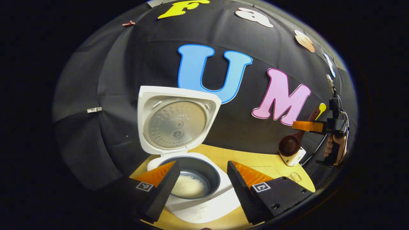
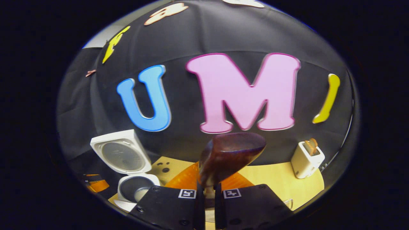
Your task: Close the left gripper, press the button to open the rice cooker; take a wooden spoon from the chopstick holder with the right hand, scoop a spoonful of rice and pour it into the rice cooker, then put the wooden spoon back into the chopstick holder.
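Currently our right gripper (image 2: pixel 205 191) clamps the spoon (image 2: pixel 228 156) by its stiff, light handle, left gripper (image 1: pixel 199 185) released over the cooker (image 1: pixel 191 179).

My left gripper (image 1: pixel 201 185) hangs low with its two fingers spread wide apart, nothing between them, pointing forward and slightly down. My right gripper (image 2: pixel 206 191) has its fingers drawn in to a narrow slit, both pressing on the handle of the wooden spoon (image 2: pixel 228 156), whose bowl stands up in front of the camera. In the left gripper view I see the right gripper far off to the side, raised, with a hand (image 1: pixel 334 147) wrapped around its grip.
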Tool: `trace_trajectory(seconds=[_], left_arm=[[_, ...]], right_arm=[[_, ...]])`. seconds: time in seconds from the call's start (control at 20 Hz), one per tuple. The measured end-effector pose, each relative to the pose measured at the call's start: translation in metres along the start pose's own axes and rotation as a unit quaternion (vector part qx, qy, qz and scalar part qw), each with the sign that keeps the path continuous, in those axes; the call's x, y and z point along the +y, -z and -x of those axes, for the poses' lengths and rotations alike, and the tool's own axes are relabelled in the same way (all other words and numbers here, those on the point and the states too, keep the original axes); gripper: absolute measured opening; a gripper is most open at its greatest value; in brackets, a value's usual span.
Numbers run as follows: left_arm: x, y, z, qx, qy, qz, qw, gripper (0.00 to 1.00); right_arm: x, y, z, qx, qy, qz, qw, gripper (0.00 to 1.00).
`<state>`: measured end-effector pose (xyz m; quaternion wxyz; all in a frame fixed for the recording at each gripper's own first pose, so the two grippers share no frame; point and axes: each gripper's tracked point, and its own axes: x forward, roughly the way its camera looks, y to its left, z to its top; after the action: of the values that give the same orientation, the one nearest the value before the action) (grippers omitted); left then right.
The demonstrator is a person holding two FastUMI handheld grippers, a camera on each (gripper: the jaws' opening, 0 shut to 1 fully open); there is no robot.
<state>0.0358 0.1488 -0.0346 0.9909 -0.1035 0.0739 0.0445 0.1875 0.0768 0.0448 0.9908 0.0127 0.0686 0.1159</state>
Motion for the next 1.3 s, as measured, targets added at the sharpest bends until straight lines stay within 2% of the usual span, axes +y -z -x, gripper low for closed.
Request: trace_trajectory(seconds=[0.05, 0.3, 0.45, 0.5, 0.6, 0.8, 1.05, 1.3], left_arm=[[-0.006, -0.002, -0.002, 0.001, -0.001, -0.002, 1.000, 0.96], [-0.030, -0.002, -0.012, 0.008, 0.000, 0.016, 1.000, 0.96], [-0.038, -0.002, -0.012, 0.014, -0.011, 0.030, 0.999, 0.92], [-0.040, -0.002, -0.012, 0.015, -0.017, 0.029, 0.999, 0.96], [-0.044, -0.003, -0.012, 0.017, -0.027, 0.021, 0.999, 0.96], [-0.060, 0.002, -0.009, 0.027, -0.033, 0.014, 0.999, 0.96], [-0.067, 0.004, -0.003, 0.033, -0.044, 0.044, 0.998, 0.96], [-0.067, 0.003, 0.007, 0.034, -0.066, 0.020, 0.997, 0.96]], right_arm=[[-0.023, 0.000, 0.004, 0.000, 0.017, -0.006, 1.000, 0.16], [-0.124, 0.012, 0.029, 0.000, 0.089, -0.045, 0.995, 0.16], [-0.173, 0.033, 0.037, 0.013, 0.118, -0.060, 0.991, 0.16], [-0.187, 0.040, 0.040, 0.019, 0.124, -0.065, 0.990, 0.16], [-0.208, 0.061, 0.045, 0.036, 0.134, -0.075, 0.988, 0.16], [-0.233, 0.104, 0.048, 0.063, 0.146, -0.074, 0.984, 0.16], [-0.248, 0.158, 0.044, 0.100, 0.143, -0.101, 0.979, 0.16], [-0.270, 0.199, 0.040, 0.127, 0.149, -0.127, 0.972, 0.16]])
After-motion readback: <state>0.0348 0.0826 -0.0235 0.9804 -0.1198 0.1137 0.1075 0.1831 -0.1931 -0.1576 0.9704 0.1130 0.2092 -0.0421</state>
